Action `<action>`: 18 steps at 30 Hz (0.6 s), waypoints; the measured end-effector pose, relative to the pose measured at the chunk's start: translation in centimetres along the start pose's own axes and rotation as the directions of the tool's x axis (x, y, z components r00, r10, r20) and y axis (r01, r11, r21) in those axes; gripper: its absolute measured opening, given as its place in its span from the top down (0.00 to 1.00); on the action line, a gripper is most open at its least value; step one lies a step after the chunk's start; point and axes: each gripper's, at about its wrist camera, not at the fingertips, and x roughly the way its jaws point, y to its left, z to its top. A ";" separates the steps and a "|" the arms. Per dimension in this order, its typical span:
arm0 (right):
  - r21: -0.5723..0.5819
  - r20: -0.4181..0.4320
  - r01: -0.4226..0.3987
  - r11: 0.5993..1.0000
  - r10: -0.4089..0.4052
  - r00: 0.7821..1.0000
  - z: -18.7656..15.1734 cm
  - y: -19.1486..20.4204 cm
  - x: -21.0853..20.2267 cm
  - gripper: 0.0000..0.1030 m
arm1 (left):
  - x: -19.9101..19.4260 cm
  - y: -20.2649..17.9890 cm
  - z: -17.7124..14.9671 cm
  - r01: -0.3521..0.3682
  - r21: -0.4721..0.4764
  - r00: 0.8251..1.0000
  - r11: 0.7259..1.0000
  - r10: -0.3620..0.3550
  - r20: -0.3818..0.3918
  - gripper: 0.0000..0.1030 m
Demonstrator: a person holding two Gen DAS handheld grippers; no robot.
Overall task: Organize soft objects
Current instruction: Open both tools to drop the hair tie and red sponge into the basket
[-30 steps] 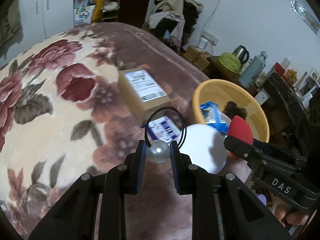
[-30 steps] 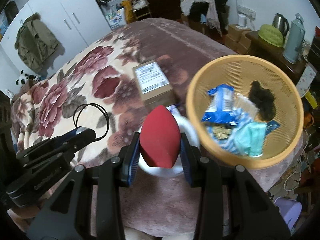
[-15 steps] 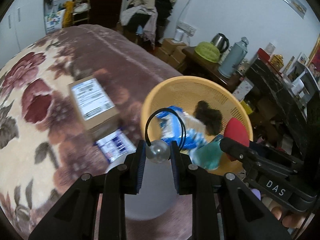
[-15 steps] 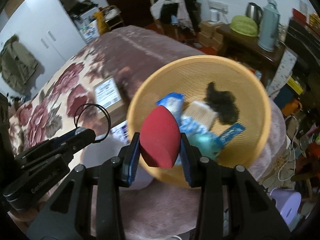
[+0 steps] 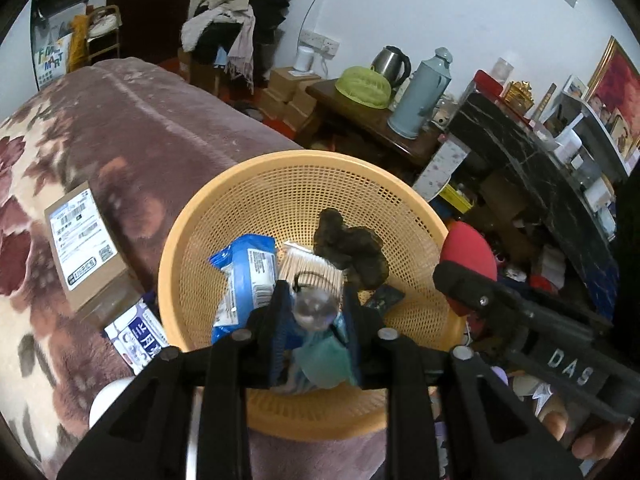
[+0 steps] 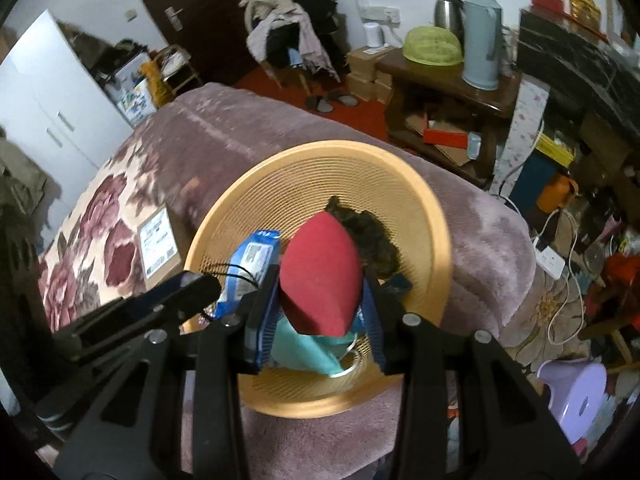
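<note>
Right wrist: red sponge (image 6: 320, 276) between jaws.

A: Task items?
B: Red teardrop makeup sponge (image 6: 320, 276), point up, hanging over the orange mesh basket (image 5: 280, 184). Pearl-bead hair tie (image 5: 314, 308), blurred, black loop, above the basket's near side.
A: In the basket?
B: Blue wipes pack (image 5: 244, 276) left, cotton swab bundle (image 5: 308, 268) centre, dark fuzzy clump (image 5: 352, 248) right, teal cloth (image 5: 324, 360) nearest. Basket sits on the mauve blanket's corner.
</note>
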 end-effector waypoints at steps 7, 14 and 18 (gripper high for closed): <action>0.078 0.015 -0.011 0.997 0.009 1.000 0.2 -1.8 -0.2 0.26 | -0.4 1.3 -0.3 -0.006 -0.036 1.000 0.999 0.006 0.018 0.08; 0.051 -0.012 -0.017 0.999 0.017 1.000 -0.7 -1.1 -0.2 0.01 | -1.1 1.9 -1.3 -0.109 -0.020 0.994 0.994 0.109 0.009 0.01; 0.035 -0.018 -0.004 0.999 0.005 1.000 -1.6 -0.7 -0.7 0.00 | -1.6 2.6 -2.0 -0.130 -0.022 0.992 0.991 0.130 0.001 0.01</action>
